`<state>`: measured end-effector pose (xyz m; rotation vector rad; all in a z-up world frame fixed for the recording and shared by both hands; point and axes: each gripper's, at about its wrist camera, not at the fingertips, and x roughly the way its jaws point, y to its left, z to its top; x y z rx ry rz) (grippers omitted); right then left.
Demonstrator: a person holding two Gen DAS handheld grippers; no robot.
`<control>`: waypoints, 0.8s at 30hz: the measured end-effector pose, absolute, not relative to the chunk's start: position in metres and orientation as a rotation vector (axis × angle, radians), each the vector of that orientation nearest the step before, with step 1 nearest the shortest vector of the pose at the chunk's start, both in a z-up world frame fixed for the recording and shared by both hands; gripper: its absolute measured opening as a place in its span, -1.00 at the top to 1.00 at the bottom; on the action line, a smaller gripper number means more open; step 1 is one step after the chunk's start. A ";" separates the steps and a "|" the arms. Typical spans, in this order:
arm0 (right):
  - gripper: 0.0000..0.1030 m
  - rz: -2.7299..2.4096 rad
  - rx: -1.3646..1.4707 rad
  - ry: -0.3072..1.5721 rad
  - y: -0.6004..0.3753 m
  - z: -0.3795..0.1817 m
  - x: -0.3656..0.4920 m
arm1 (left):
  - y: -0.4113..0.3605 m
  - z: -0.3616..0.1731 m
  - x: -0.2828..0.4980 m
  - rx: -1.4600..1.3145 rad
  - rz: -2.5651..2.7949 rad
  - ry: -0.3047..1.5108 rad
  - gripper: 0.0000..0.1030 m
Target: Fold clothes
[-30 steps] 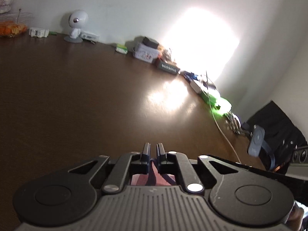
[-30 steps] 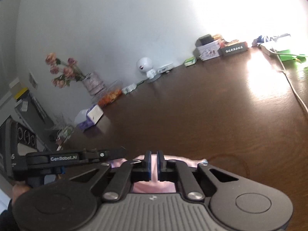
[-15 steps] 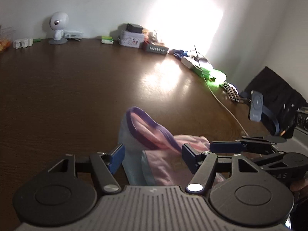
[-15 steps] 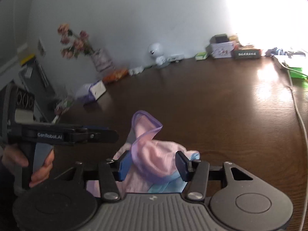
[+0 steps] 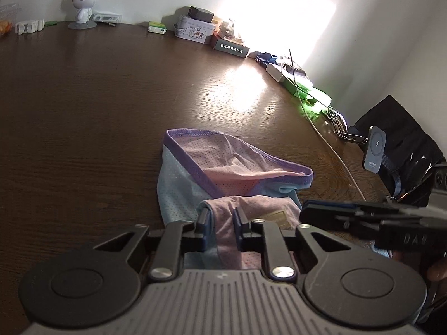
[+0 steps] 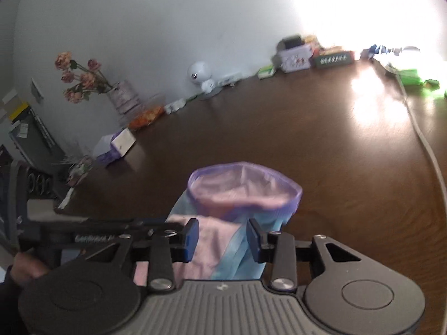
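A small mesh garment [image 5: 237, 167], pink and light blue with a purple waistband, lies on the dark wooden table [image 5: 83, 111]. Its waistband opening faces up, and the right wrist view shows the same garment [image 6: 240, 192]. My left gripper [image 5: 222, 220] is at the garment's near edge, its fingers closed to a narrow gap that a pink fold fills. My right gripper [image 6: 223, 231] stands open over the near edge, with pink and blue cloth lying loosely between its fingers. Each gripper shows in the other's view: the right gripper [image 5: 363, 215] at the right, the left gripper [image 6: 97, 229] at the left.
A white cable [image 5: 335, 156] runs along the table's right side, past a phone mount [image 5: 374, 150] and a black bag [image 5: 405, 139]. Along the back wall stand a white robot figure [image 5: 82, 2], tins and boxes [image 5: 195, 29], a flower vase [image 6: 123, 97] and a tissue box [image 6: 117, 145].
A second ago both grippers were shut on the cloth. They then opened wide and the garment dropped onto the table. Now both have narrowed again, the left far more than the right.
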<state>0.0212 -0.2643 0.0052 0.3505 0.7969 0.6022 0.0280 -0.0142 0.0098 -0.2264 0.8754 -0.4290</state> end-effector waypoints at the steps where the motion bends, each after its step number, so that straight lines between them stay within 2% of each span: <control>1: 0.69 0.607 0.361 0.804 -0.262 0.001 0.021 | -0.015 0.014 0.026 -0.227 -0.423 0.859 0.87; 2: 0.92 0.607 0.366 0.796 -0.259 -0.002 0.020 | -0.017 0.018 0.025 -0.227 -0.418 0.841 0.88; 3: 0.96 0.600 0.369 0.778 -0.257 -0.002 0.020 | -0.018 0.026 0.019 -0.228 -0.410 0.818 0.89; 7: 0.97 0.648 0.273 0.610 -0.263 0.031 -0.019 | -0.019 0.072 -0.039 -0.164 -0.406 0.715 0.88; 9: 0.97 0.715 0.168 0.522 -0.273 0.051 -0.054 | -0.020 0.070 -0.072 -0.120 -0.443 0.758 0.87; 11: 0.96 0.785 0.065 0.526 -0.281 0.052 -0.087 | -0.020 0.061 -0.098 -0.102 -0.473 0.830 0.84; 14: 0.86 0.843 0.034 0.650 -0.287 0.035 -0.114 | -0.014 0.037 -0.118 -0.150 -0.492 0.912 0.82; 15: 0.85 0.851 0.051 0.666 -0.290 0.032 -0.118 | -0.010 0.036 -0.118 -0.171 -0.490 0.908 0.77; 17: 0.67 0.824 0.110 0.658 -0.297 0.032 -0.121 | -0.003 0.034 -0.118 -0.213 -0.485 0.900 0.19; 18: 0.51 0.804 0.145 0.642 -0.301 0.034 -0.119 | 0.000 0.034 -0.117 -0.234 -0.482 0.896 -0.16; 19: 0.41 0.787 0.184 0.627 -0.305 0.036 -0.116 | 0.004 0.033 -0.117 -0.255 -0.480 0.892 -0.17; 24: 0.40 0.733 0.268 0.637 -0.296 0.033 -0.093 | 0.019 0.039 -0.105 -0.301 -0.439 0.866 -0.17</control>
